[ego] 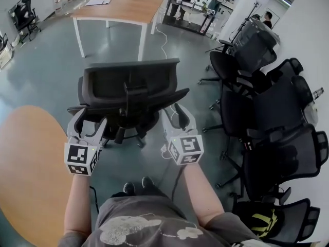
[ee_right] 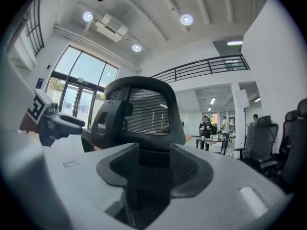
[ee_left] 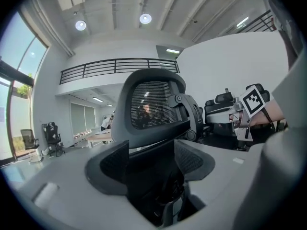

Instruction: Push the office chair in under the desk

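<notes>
The office chair point(ego: 131, 89) stands out on the open floor, its back turned to the person and well apart from the wooden worktop point(ego: 121, 6) on white legs that it should go under. The left tongs point(ego: 87, 125) and right tongs point(ego: 176, 118) are both spread, pinching nothing. Each sits low behind the backrest, one at either side, close to the frame; whether they touch it I can't tell. To do this well, I'd press evenly on both sides of the back — so the chair rolls straight and doesn't swivel — and aim between the worktop's legs, clear of the spare chairs point(ego: 272, 112) on the right.
</notes>
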{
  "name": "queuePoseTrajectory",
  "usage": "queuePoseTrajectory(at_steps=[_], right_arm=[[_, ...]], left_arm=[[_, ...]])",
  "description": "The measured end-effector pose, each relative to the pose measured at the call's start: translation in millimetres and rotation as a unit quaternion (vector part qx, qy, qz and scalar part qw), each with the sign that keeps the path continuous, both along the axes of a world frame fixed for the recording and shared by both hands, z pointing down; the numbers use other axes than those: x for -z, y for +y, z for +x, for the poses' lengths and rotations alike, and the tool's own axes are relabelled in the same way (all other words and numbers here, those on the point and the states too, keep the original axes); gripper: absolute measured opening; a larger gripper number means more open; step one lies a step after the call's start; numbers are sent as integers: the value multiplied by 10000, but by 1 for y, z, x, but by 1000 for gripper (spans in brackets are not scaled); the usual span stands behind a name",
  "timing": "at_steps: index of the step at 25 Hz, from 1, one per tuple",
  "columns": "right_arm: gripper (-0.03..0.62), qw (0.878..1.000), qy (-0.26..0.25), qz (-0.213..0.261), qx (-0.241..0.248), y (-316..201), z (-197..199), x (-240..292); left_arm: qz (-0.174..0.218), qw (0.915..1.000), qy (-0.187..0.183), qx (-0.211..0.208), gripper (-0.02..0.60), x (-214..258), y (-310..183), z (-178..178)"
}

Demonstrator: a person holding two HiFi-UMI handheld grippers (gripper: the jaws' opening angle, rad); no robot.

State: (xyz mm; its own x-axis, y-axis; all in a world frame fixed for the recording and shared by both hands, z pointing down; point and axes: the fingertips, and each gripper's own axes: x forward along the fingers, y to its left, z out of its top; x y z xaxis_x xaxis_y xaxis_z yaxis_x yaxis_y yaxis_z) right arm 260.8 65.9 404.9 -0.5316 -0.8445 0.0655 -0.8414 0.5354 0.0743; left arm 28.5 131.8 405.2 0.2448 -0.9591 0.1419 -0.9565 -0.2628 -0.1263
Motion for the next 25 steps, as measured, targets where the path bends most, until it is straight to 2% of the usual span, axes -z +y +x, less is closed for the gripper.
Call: queuePoseTrajectory(at_steps=[3, 7, 10, 13, 17, 22, 25], right_arm=[[190, 9992, 290, 133, 221, -18, 2, 2], [229, 9963, 474, 130, 711, -36, -1, 2], [266, 9913, 816, 235, 1002, -45, -5, -4], [279, 9863, 1105, 326, 1181, -50, -5, -10], [310, 9833, 1117, 433, 1367, -49, -6, -9], [321, 9783, 1467, 341, 1425, -57, 4, -18], [321, 9740, 1660, 299, 1511, -61, 8, -20]], left_arm=[[-83, 9997, -153, 158, 318, -2, -6, -5], [-305, 9985, 6, 459, 353, -10, -13, -14], [-331, 9978, -186, 550, 356, -14, -16, -16], [-415, 9965, -537, 491, 359, -16, -18, -18], [-541, 9928, -932, 516, 379, -24, -22, -29], [-658, 9943, -795, 255, 419, -24, -27, -30], [-744, 9940, -804, 69, 414, -24, -28, -30]])
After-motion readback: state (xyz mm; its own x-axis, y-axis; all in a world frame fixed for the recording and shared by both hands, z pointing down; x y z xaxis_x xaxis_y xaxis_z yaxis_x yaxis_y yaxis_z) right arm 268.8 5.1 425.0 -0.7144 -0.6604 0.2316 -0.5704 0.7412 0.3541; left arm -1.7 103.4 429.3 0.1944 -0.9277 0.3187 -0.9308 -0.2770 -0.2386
